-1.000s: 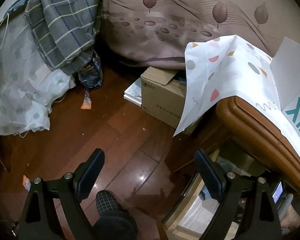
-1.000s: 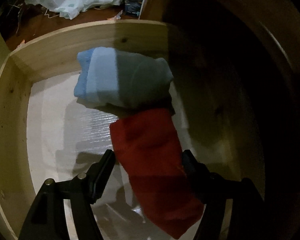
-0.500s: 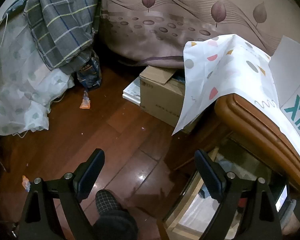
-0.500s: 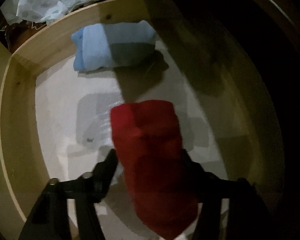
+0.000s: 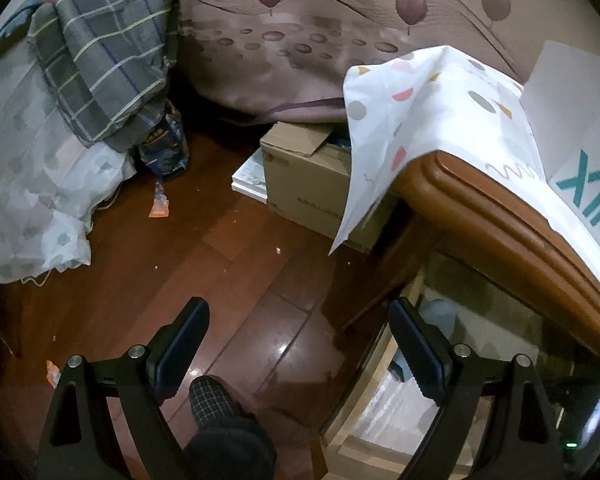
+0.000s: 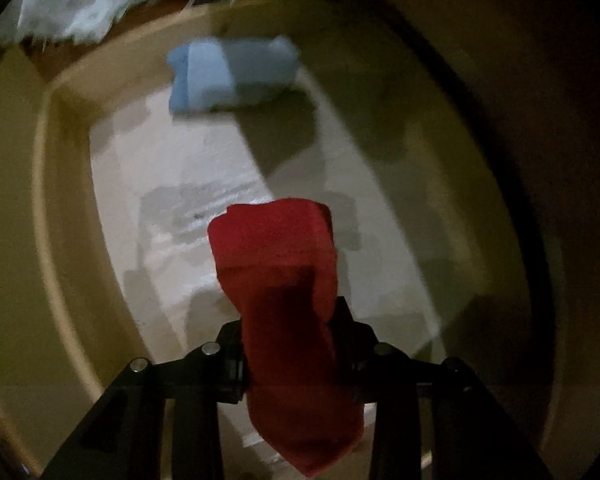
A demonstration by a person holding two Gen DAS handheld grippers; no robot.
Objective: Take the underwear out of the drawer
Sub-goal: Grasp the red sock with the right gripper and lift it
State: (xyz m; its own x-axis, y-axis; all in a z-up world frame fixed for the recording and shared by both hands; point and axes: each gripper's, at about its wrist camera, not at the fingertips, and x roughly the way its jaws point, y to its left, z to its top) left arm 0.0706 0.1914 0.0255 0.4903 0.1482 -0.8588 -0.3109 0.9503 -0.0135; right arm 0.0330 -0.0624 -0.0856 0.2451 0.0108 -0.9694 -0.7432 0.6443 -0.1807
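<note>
Dark wooden floorboards (image 5: 204, 256) fill the middle of the left wrist view, with a leaf-patterned bedspread (image 5: 340, 32) across the top, a plaid blanket (image 5: 104, 56) at upper left, and a cardboard box (image 5: 304, 176) at centre; at right a dresser top (image 5: 496, 216) carries a spotted cloth (image 5: 432, 112) and a white sheet printed in teal with the letters "XIN", the rest cut off by the frame edge; faint print on the box is too small to read.

Compared with a second ago, the red underwear (image 6: 284, 292) has come up off the drawer liner; it then lay against the folded blue underwear (image 6: 232, 74), which now sits well apart at the upper part of the right wrist view, beside the far wall of the drawer (image 6: 52, 208); the right gripper (image 6: 288, 352) is clenched on the red piece, its jaws drawn in close, and the cloth hangs over them toward the bottom of the frame; the view is blurred, so the lift seems under way; I judge the removal nearly done, needing only to clear the drawer rim.

The left gripper (image 5: 300, 344) hangs released over the floor, jaws wide and holding nothing; the blue piece shows faintly at lower right there.
</note>
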